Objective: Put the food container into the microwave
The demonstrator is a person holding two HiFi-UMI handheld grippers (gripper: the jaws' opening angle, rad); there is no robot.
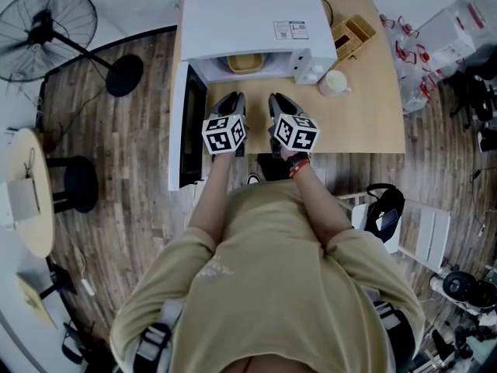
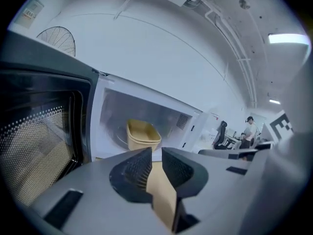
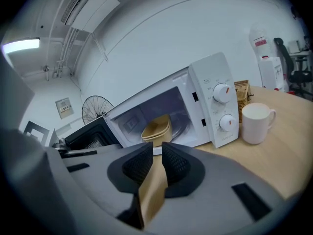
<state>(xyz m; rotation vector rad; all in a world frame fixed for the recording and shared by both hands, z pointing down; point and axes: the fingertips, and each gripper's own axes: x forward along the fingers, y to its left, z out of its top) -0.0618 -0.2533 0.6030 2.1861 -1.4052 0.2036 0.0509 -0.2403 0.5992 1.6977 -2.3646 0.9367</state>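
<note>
The white microwave point(image 1: 248, 22) is standing on the desk point(image 1: 373, 115) with its door point(image 1: 190, 123) swung wide, and the tan food container point(image 1: 247, 62) is sitting inside it. The left hand-held gripper point(image 2: 155, 154) and right hand-held gripper point(image 3: 156, 150) are hovering out front, jaws narrowly apart and pinching nothing.

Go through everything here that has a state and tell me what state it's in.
Microwave door: wide open.
Food container: upright inside the microwave.
Mug: upright on the table.
Left gripper: jaws narrowly apart, empty.
Right gripper: jaws narrowly apart, empty.
</note>
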